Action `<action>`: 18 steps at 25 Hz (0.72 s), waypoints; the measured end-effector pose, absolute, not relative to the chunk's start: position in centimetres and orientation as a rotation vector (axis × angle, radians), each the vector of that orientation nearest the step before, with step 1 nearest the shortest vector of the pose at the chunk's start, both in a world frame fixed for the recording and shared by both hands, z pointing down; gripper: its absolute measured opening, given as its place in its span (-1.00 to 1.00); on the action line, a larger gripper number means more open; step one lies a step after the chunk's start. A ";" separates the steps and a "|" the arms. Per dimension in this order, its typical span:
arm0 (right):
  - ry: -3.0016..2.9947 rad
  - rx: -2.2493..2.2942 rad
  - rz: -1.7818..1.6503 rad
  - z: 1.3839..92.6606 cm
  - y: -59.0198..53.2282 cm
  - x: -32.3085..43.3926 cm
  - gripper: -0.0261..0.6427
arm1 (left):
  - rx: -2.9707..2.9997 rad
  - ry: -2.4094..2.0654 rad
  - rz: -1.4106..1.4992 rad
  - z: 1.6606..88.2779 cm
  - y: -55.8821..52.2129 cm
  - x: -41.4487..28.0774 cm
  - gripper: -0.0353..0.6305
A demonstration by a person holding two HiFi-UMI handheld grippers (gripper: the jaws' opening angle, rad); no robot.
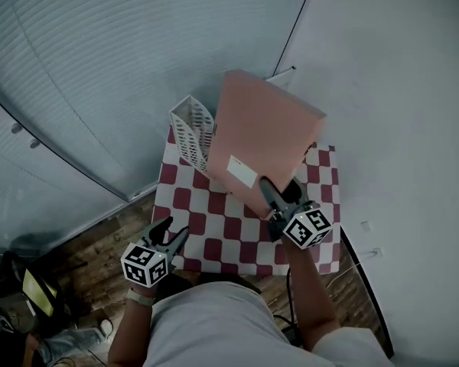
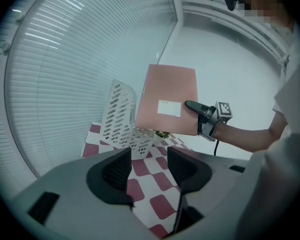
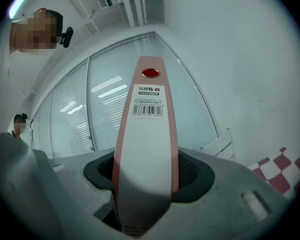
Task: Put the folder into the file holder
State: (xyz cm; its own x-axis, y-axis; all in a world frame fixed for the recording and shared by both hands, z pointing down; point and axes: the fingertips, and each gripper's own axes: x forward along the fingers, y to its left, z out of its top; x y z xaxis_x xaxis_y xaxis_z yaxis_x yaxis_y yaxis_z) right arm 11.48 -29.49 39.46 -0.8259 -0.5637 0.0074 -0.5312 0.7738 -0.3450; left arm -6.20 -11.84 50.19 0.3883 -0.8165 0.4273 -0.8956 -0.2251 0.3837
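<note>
A pink box folder (image 1: 264,140) with a white label hangs tilted over the checkered table (image 1: 214,220). My right gripper (image 1: 279,197) is shut on its lower spine edge. In the right gripper view the folder's spine (image 3: 147,149) with its barcode label stands straight up between the pads. A white perforated file holder (image 1: 193,132) stands at the table's far left corner, just left of the folder. From the left gripper view the folder (image 2: 170,99) overlaps the holder (image 2: 121,116) on its right side. My left gripper (image 1: 172,235) waits open and empty at the table's near left edge.
A glass wall with blinds (image 1: 99,67) runs behind and left of the table, and a white wall (image 1: 398,90) is at the right. Wooden floor (image 1: 99,243) shows on the left. A black cable (image 1: 359,258) runs down past the table's right side.
</note>
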 end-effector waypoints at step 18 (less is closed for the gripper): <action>2.913 -0.653 -0.104 39.3 -32.4 9.2 -0.11 | 1.918 -1.597 0.197 51.7 -12.3 -2.9 -0.27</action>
State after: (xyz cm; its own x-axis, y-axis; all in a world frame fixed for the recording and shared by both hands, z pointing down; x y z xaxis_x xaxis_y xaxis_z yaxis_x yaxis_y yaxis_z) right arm 9.21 -32.36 39.28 -0.8932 -0.4291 -0.1347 -0.4183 0.9026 -0.1014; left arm -2.94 -12.33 51.72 0.2552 -0.8342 0.4888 -0.9281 -0.0695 0.3658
